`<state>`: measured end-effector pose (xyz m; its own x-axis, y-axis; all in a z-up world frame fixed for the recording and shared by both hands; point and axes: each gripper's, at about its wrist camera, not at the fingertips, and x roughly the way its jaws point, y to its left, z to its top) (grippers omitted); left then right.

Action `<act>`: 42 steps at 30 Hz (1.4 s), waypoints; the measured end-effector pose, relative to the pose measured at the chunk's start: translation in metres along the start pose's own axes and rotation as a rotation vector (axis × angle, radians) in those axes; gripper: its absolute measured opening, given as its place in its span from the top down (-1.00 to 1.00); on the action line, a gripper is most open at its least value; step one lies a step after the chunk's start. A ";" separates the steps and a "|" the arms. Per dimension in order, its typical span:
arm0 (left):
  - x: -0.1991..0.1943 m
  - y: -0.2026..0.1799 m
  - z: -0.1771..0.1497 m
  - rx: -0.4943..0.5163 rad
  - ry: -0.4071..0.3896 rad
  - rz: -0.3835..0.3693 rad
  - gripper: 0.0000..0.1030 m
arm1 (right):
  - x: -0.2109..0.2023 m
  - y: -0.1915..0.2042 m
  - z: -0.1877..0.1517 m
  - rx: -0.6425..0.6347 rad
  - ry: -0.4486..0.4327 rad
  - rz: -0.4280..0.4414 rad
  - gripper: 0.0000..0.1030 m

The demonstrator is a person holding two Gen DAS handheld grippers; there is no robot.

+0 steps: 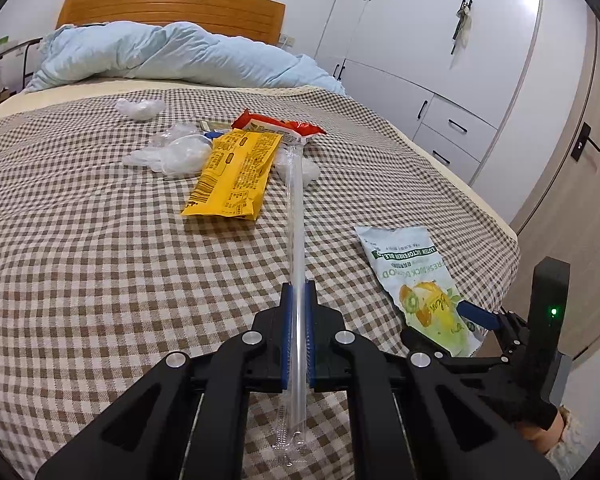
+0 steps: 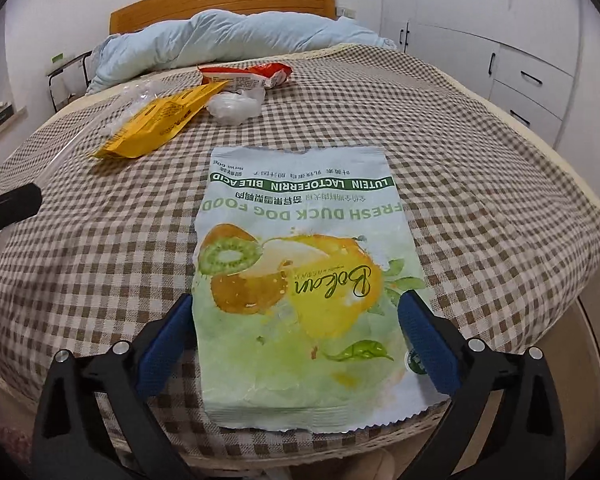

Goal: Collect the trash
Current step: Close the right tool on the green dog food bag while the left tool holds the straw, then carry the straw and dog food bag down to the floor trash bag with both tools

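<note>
- A long, clear plastic straw wrapper (image 1: 296, 216) is clamped between the blue ribbed pads of the left gripper (image 1: 299, 300); its jaws are closed tight on it. The thin, glossy sleeve runs forward above the bed and its crimped near end is seen below the jaws.
- The bed is covered by a brown-and-cream checked cloth (image 1: 80, 260) of coarse woven texture, with a rumpled pale-blue duvet (image 1: 172, 52) bunched against a wooden headboard (image 1: 172, 4).
- A flat, matt dog-food pouch (image 2: 300, 264) printed with kiwi and yellow fruit is laid near the edge of the bed, its far edge torn and its near edge serrated. It is framed by the right gripper (image 2: 296, 340), whose jaws are spread wide; the blue pads (image 2: 162, 344) stand at either side of the pouch, and contact cannot be made out.
- Further up the bed, a crinkled yellow foil packet (image 1: 232, 176), a red wrapper (image 1: 276, 126) and several crumpled clear plastic films (image 1: 172, 154) are lying close together, partly overlapping; what lies beneath them is hidden. One more white crumpled piece (image 1: 140, 108) is set apart, nearer the duvet.
- In the left wrist view, the right gripper is seen only in part at the right margin, with a green light lit on its body.
- White cupboard doors (image 1: 420, 40) with dark handles are seen beyond the bed.
</note>
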<state>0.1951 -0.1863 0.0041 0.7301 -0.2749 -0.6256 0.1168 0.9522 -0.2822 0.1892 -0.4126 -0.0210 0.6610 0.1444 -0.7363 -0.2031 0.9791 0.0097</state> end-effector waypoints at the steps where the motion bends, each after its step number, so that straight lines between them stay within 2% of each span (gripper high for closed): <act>1: -0.001 0.000 0.000 0.001 -0.001 0.001 0.94 | 0.000 0.000 0.001 0.002 0.005 0.000 -0.87; 6: -0.007 0.005 -0.002 0.005 -0.008 0.008 0.94 | 0.003 -0.006 0.007 0.008 0.042 0.025 -0.80; 11: -0.012 0.011 -0.004 0.002 -0.012 0.014 0.94 | 0.001 -0.012 0.008 0.026 0.037 0.050 -0.50; 12: -0.013 0.012 -0.004 0.000 -0.012 0.016 0.94 | 0.000 -0.012 0.009 0.032 0.034 0.061 -0.23; 14: -0.015 0.013 -0.005 -0.001 -0.013 0.019 0.94 | -0.002 -0.014 0.011 0.049 0.031 0.088 0.05; 15: -0.016 0.014 -0.005 -0.001 -0.015 0.021 0.94 | -0.003 -0.015 0.012 0.060 0.029 0.108 0.29; 16: -0.016 0.014 -0.006 -0.001 -0.016 0.024 0.94 | -0.005 -0.018 0.013 0.078 0.024 0.126 0.44; 19: -0.019 0.016 -0.006 0.001 -0.019 0.027 0.94 | -0.016 -0.018 0.016 0.070 -0.033 0.141 0.65; 23: -0.022 0.017 -0.006 0.005 -0.030 0.031 0.94 | -0.033 -0.009 0.018 0.011 -0.134 0.083 0.69; 32: -0.032 0.006 -0.005 0.049 -0.070 0.037 0.93 | -0.059 0.005 0.015 -0.071 -0.281 0.015 0.70; 36: -0.037 0.001 -0.005 0.067 -0.085 0.034 0.94 | -0.062 0.007 0.013 -0.094 -0.307 -0.013 0.70; 42: -0.038 -0.005 -0.003 0.083 -0.093 0.025 0.93 | -0.063 0.007 0.012 -0.100 -0.309 -0.009 0.70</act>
<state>0.1644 -0.1806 0.0267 0.7924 -0.2411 -0.5604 0.1504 0.9674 -0.2036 0.1545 -0.4131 0.0333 0.8480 0.1870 -0.4958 -0.2559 0.9639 -0.0741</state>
